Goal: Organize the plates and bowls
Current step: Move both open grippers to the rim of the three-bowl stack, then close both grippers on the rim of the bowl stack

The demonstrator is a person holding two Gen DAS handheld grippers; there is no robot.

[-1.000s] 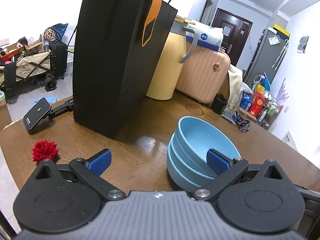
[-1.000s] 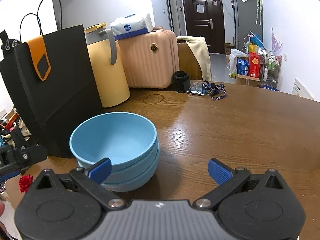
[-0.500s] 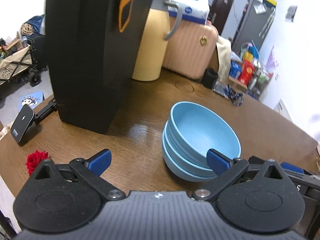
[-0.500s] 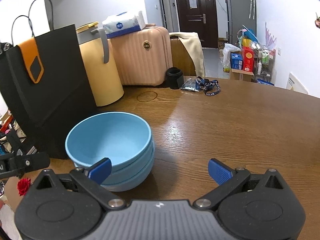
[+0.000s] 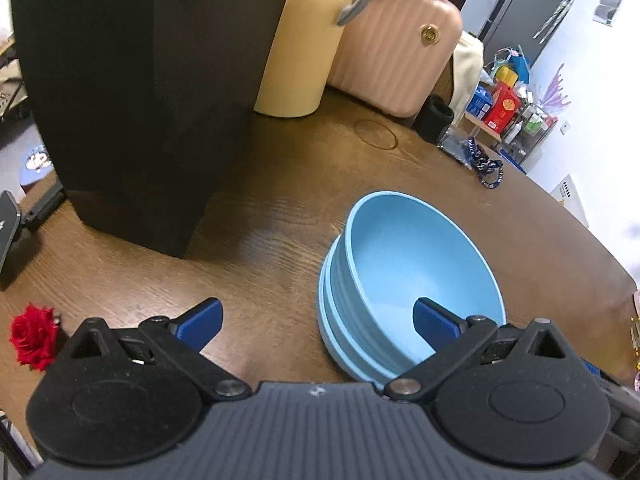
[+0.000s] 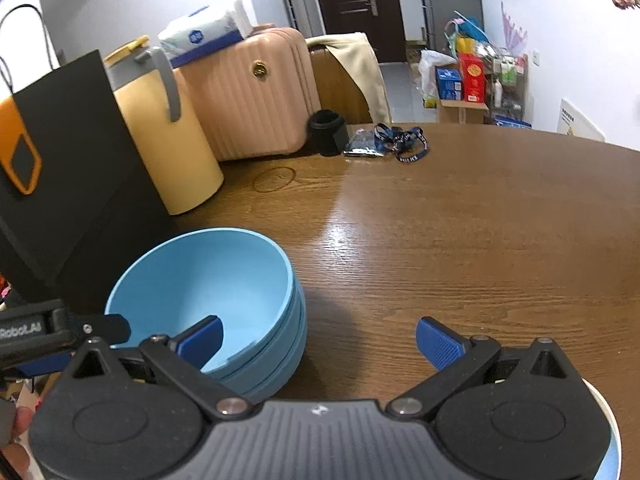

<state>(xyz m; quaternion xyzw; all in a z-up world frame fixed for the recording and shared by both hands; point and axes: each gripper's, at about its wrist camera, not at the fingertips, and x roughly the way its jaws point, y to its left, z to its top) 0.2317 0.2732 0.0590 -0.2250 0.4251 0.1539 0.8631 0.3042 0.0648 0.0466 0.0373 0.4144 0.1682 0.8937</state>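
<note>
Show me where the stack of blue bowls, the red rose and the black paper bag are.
stack of blue bowls (image 5: 404, 264): left wrist view, inside of top bowl.
red rose (image 5: 32, 336): left wrist view, petals.
black paper bag (image 5: 132, 92): left wrist view, front face.

Both the left gripper (image 5: 316, 320) and right gripper (image 6: 318, 338) (jaws wide) have closed in on the bowl stack (image 5: 404, 280).

Each camera sits just behind its own gripper and looks forward and down along the two blue-padded fingers at the wooden table (image 5: 280, 216). The left wrist view is close over the table; the stacked blue bowls (image 5: 408, 276) lie ahead and right of the left gripper (image 5: 316, 320), its right finger over them. The right wrist view sees the same bowls (image 6: 208, 288) ahead and left of the right gripper (image 6: 320, 340). Both views share the black bag (image 5: 132, 92), the yellow container (image 6: 168, 148) and the pink suitcase (image 6: 256, 96) farther ahead.
</note>
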